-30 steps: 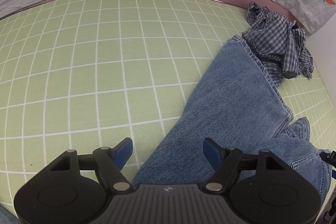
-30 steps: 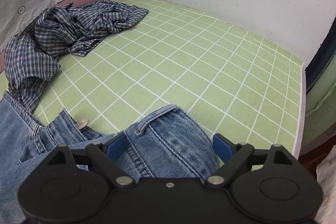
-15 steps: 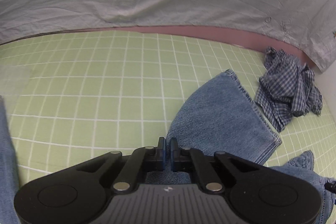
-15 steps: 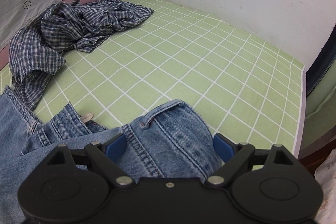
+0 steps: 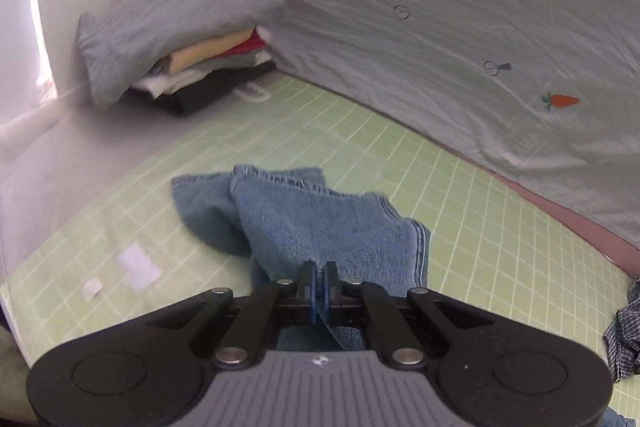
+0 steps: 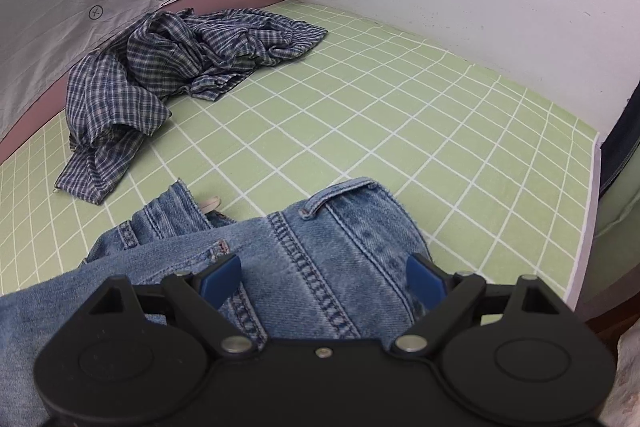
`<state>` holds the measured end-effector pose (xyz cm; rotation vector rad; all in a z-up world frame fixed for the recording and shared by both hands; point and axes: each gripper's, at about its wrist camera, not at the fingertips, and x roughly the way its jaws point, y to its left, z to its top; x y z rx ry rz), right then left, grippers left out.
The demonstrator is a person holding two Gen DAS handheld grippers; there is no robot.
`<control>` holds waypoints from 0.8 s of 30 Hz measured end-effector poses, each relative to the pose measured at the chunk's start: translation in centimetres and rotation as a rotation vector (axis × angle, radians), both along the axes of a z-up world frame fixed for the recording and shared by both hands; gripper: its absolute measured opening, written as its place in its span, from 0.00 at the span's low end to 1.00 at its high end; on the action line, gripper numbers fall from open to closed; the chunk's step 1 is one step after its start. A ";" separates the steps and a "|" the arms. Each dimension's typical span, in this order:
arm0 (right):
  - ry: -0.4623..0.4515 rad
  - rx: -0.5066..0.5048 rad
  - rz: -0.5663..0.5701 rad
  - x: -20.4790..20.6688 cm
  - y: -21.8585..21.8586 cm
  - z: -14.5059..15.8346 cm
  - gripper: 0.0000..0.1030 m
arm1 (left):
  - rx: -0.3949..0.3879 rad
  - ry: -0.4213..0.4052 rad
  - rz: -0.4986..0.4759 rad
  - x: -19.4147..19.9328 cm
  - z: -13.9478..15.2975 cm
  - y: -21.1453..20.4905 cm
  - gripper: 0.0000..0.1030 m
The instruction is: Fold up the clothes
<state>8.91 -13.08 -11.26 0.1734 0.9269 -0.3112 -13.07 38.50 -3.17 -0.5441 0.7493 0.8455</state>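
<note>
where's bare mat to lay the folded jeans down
Bare mat lies between the plaid shirt, the white wall and the jeans. More lies between the jeans' leg ends and the clothes stack. The left back corner is crowded.

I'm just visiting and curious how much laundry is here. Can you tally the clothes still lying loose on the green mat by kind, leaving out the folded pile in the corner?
Blue jeans: 1, pinched in the left claw
Checked shirt: 1, crumpled
Total: 2 loose garments
</note>
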 end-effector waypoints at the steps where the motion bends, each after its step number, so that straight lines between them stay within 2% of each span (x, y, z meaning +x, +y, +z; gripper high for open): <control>1: 0.002 -0.001 0.012 -0.2 0.1 0.0 0.88 | -0.032 0.022 0.015 -1.1 -0.9 -0.2 0.04; 4: 0.010 -0.004 0.055 -1.0 0.5 0.0 0.88 | -0.121 0.052 0.020 -2.9 -3.6 -2.0 0.06; 7: 0.025 0.004 0.106 -2.0 0.9 -0.1 0.88 | -0.201 0.039 0.002 -3.7 -5.5 -3.8 0.08; 9: 0.036 0.009 0.140 -2.6 1.2 -0.3 0.88 | -0.254 0.034 -0.026 -3.9 -6.7 -5.0 0.18; 10: 0.041 0.012 0.157 -2.9 1.3 -0.3 0.88 | -0.261 0.039 -0.042 -3.9 -7.0 -5.6 0.26; 12: 0.046 0.015 0.190 -3.6 1.5 -0.5 0.88 | -0.260 0.048 -0.081 -3.4 -7.5 -6.7 0.33; 14: 0.050 0.013 0.213 -4.3 1.8 -0.6 0.88 | -0.259 0.052 -0.095 -3.0 -7.8 -7.3 0.49; 15: 0.051 0.009 0.225 -4.5 1.9 -0.6 0.88 | -0.260 0.053 -0.098 -2.9 -7.9 -7.5 0.51; 20: 0.073 0.013 0.301 -5.1 2.1 -0.7 0.89 | -0.281 0.047 -0.114 -1.5 -8.6 -7.3 0.55; 24: 0.139 0.087 0.308 -4.4 1.6 -1.9 0.96 | -0.304 0.079 -0.101 -0.3 -9.9 -6.7 0.54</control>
